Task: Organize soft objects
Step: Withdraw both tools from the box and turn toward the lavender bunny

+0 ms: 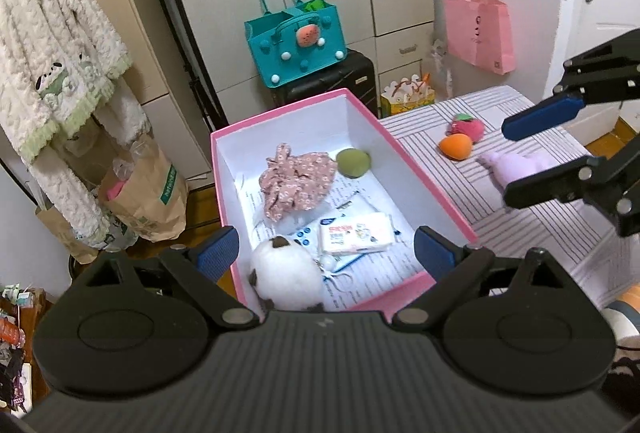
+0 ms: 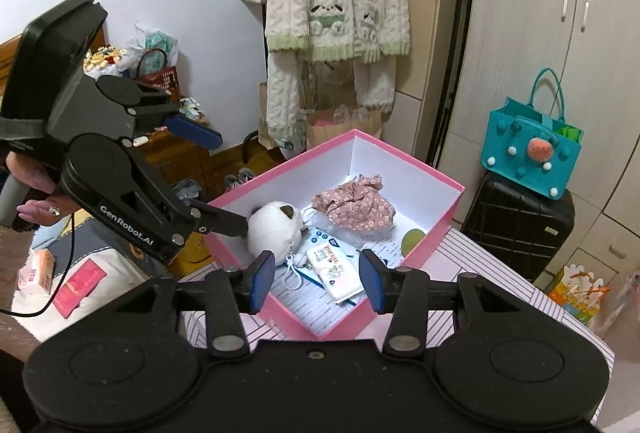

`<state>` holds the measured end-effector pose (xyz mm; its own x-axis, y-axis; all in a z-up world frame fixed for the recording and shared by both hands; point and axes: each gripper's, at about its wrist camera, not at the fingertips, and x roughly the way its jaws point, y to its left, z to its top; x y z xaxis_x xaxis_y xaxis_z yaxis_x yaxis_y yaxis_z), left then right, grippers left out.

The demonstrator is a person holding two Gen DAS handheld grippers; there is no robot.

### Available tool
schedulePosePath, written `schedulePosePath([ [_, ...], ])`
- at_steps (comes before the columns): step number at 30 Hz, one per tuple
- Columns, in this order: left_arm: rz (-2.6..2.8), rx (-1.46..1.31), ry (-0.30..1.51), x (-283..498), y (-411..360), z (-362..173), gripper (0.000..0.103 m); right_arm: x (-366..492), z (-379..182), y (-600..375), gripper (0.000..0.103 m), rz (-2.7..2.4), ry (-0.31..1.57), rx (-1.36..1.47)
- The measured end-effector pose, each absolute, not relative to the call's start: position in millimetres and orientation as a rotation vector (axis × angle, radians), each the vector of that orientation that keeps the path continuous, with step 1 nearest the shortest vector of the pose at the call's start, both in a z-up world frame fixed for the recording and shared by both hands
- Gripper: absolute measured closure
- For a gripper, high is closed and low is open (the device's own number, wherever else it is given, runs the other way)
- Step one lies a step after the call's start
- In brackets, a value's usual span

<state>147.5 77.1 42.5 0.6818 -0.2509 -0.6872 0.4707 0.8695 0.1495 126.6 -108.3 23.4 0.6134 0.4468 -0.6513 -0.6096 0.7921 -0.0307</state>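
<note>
Both my claws hang over the pink box [image 1: 430,189] with nothing in them: left gripper [image 1: 326,253] spread wide, right gripper [image 2: 316,281] partly apart. Inside the box sit the white plush [image 1: 286,275], tissue pack [image 1: 356,235], floral cloth [image 1: 296,181] and green ball [image 1: 353,162]. On the striped table [image 1: 540,225] to the right lie the orange toy [image 1: 455,147], strawberry plush [image 1: 467,127] and purple plush [image 1: 516,165].

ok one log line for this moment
left gripper: open, empty | right gripper: open, empty | pink box: plush, floral cloth, tissue pack inside | striped table: orange toy, purple toy left
</note>
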Motion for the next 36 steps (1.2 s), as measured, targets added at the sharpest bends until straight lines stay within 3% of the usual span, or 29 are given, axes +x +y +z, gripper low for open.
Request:
schedulePosePath([
  [18,-0.570,0.410,0.726,95,31,42,0.007,61,20,-151,0.036,0.568,0.663,-0.242],
  [36,-0.780,0.384,0.765,102,-40,4,0.007,49,-46,-229,0.018,0.462,0.795,-0.080],
])
